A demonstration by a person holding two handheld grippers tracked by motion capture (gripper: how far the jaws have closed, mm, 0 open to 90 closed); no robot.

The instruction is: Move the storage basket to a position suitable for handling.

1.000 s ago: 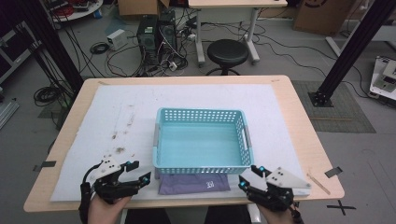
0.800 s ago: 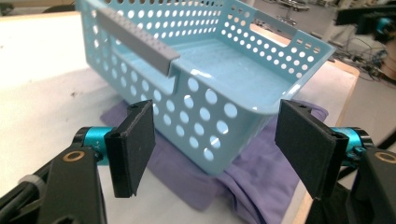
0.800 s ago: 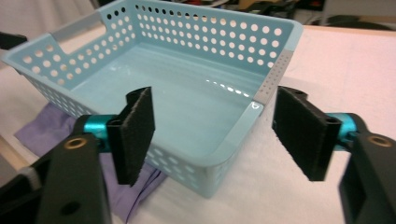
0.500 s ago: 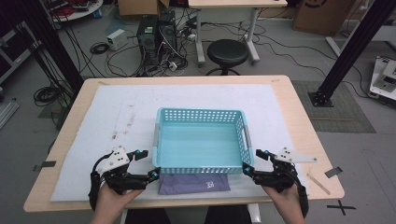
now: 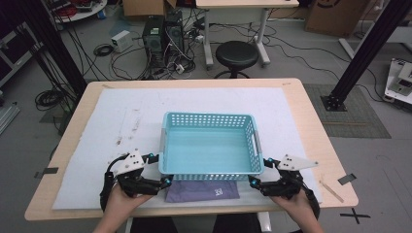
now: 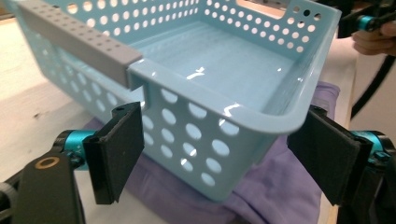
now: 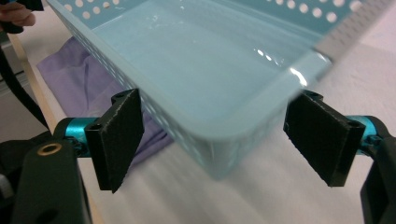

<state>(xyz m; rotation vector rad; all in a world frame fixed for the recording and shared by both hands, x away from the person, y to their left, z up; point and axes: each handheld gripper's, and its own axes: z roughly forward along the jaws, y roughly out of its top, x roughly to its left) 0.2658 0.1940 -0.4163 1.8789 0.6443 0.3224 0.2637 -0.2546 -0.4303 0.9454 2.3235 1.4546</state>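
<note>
One basket [image 5: 209,145], light blue and perforated, stands upright on the white mat [image 5: 121,121] that covers the table [image 5: 311,116]. Its long axis runs left to right across the high view, open side up. Nothing lies inside it. It has two grey grips, one on each short side.

One purple cloth [image 5: 201,191] lies flat at the near edge of the table, partly under the basket's near wall.

Two grippers are present, one in each hand. The left gripper [image 5: 160,170] is at the basket's near left corner. Its jaws have just been opening and now stand wide, with the corner of the basket between them; the pads do not press on the wall in the left gripper view. The right gripper [image 5: 260,172] is at the near right corner. Its jaws have likewise just been opening and stand wide, the corner between them, with clear gaps on both sides in the right gripper view. Neither gripper has hold of anything.
</note>
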